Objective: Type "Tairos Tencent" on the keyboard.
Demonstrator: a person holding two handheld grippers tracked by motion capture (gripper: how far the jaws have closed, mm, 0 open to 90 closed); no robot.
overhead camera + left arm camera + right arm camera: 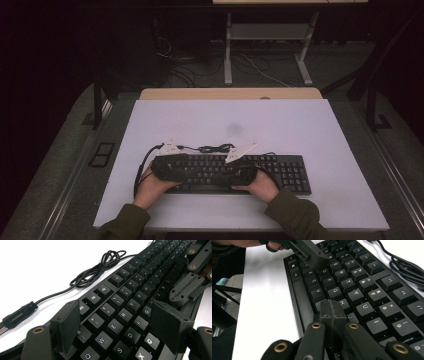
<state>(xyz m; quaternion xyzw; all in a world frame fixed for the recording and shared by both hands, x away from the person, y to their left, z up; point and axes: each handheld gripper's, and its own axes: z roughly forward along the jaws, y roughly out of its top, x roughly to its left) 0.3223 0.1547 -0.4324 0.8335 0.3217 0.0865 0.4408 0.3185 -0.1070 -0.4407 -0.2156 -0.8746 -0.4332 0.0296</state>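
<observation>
Two claws hover over the keyboard [235, 172], which lies at the table's [300, 125] six o'clock edge: left claw [120, 322] spread apart, right claw [332, 312] pressed together near H. Spread tips could strike neighbouring keys, mistyping.

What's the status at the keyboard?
Left gripper open over the keyboard. Right gripper shut, tips near the H key. Coiled cable beside it, clear.
</observation>
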